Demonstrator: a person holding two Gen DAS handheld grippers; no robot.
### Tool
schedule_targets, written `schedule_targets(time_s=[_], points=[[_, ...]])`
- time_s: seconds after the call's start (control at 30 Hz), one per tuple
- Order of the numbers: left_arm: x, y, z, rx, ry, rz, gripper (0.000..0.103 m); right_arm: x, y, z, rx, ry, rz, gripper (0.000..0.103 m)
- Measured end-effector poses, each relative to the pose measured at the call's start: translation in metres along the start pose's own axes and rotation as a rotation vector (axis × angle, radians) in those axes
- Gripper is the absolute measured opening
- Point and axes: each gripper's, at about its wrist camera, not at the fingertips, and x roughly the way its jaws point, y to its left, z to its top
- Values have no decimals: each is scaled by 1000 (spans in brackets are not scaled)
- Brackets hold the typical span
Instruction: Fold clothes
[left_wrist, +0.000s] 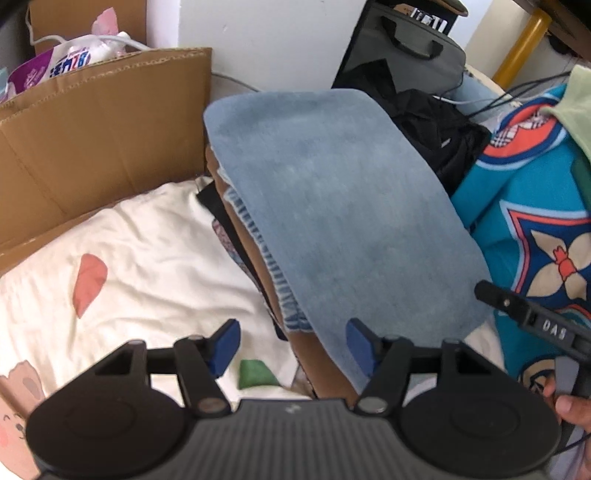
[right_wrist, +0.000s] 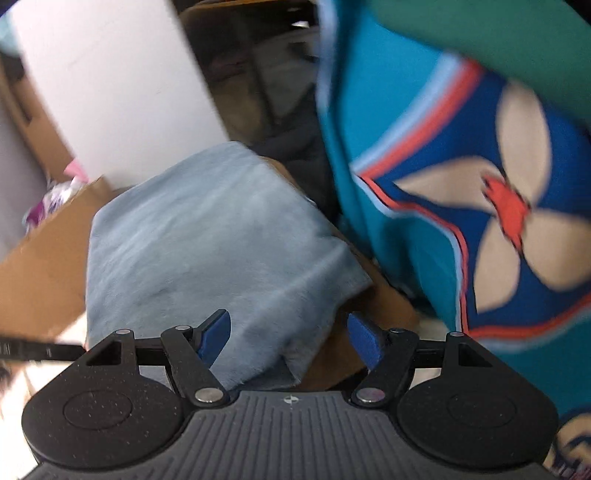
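While both grippers hover, folded jeans (left_wrist: 332, 206) top a stack.
Left gripper (left_wrist: 291, 347) and right gripper (right_wrist: 288, 339): jaws apart, gripping nothing; blanket (left_wrist: 532, 221) lies right.

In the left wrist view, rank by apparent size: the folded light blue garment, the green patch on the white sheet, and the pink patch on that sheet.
1. Folded light blue garment, by far the largest.
2. Pink patch.
3. Green patch, which looks slightly smaller, though it is partly hidden and nearer the camera, so these two are close.
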Motion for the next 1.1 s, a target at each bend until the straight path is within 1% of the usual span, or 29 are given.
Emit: schedule_targets(time_s=[0.07,0.13,0.17,0.2,0.3,0.37,0.43,0.47,0.57,0.67,0.7,0.73,0.8,0.87,0.97,1.1], points=[[4,-3,-7,4,2,-19,65,1,-9,-5,66,-19,15,73],[7,-6,-13,-5,10,-43,63,3,-16,-8,126,-36,55,66],[8,-7,-15,-8,11,-51,63,6,-17,-8,151,-42,71,60],[8,-7,-16,-10,11,-56,63,9,-19,-8,176,-42,81,58],[10,-8,-17,-17,12,-73,62,14,-27,-12,264,-48,93,58],[11,-9,-17,-21,15,-83,57,16,-34,-15,314,-61,96,58],[11,-9,-18,-24,17,-92,54,16,-41,-17,372,-73,109,58],[11,-10,-18,-25,18,-98,53,18,-47,-19,416,-72,119,58],[12,-11,-19,-24,23,-126,48,24,-56,-24,473,-49,134,55],[16,-14,-21,-18,33,-152,44,31,-59,-32,520,-19,184,48],[17,-14,-22,-18,35,-156,42,34,-60,-35,535,-5,205,42],[18,-15,-23,-18,34,-159,40,36,-61,-38,551,8,226,40],[18,-15,-24,-20,34,-163,34,39,-60,-43,558,25,248,31],[17,-13,-25,-20,34,-159,24,40,-59,-46,563,33,268,26],[15,-11,-24,-21,42,-154,16,37,-59,-45,557,33,288,23],[15,-11,-22,-21,56,-142,13,34,-54,-41,537,48,270,22]])
